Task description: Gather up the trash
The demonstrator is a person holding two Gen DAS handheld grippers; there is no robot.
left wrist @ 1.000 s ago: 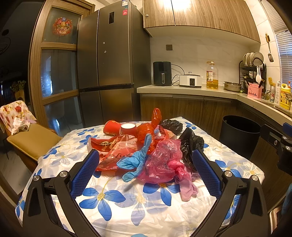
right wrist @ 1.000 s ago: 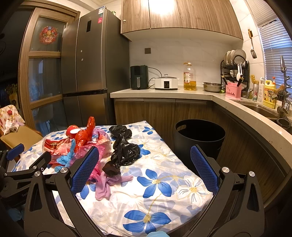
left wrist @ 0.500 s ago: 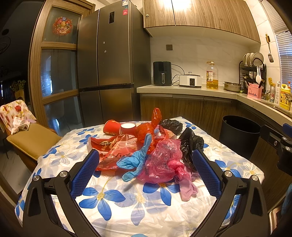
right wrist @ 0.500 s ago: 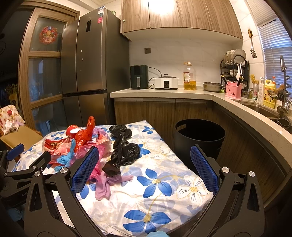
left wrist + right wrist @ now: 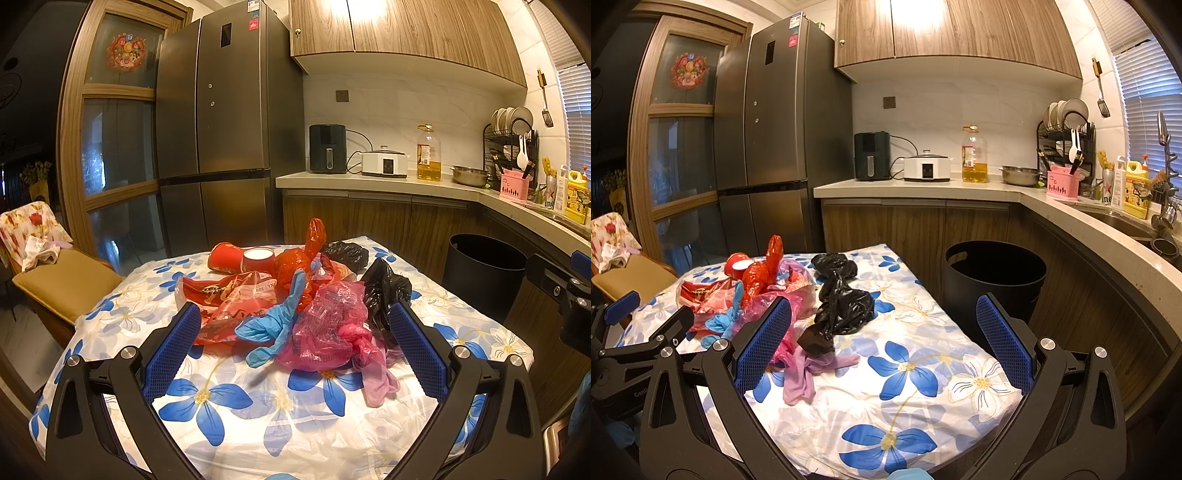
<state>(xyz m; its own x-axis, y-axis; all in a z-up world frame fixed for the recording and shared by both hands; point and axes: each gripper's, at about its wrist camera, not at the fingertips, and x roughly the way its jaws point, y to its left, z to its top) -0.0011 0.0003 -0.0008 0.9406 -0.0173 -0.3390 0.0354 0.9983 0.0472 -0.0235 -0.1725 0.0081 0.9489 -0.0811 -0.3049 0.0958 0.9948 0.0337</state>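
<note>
A heap of trash lies on the flowered table (image 5: 221, 398): a blue glove (image 5: 273, 325), a pink bag (image 5: 328, 325), a pink glove (image 5: 373, 369), black bags (image 5: 384, 291), red bags (image 5: 229, 299) and a red cup (image 5: 243, 258). My left gripper (image 5: 295, 350) is open and empty, just short of the heap. My right gripper (image 5: 882, 343) is open and empty above the table's right part, with the black bag (image 5: 842, 306) and pink glove (image 5: 805, 373) ahead to its left. A black bin (image 5: 993, 280) stands right of the table.
A chair with a tan cushion (image 5: 62, 280) stands left of the table. A fridge (image 5: 221, 140) and a counter (image 5: 388, 184) with appliances are behind. The sink counter (image 5: 1108, 236) curves along the right. The left gripper's body (image 5: 635, 343) shows in the right wrist view.
</note>
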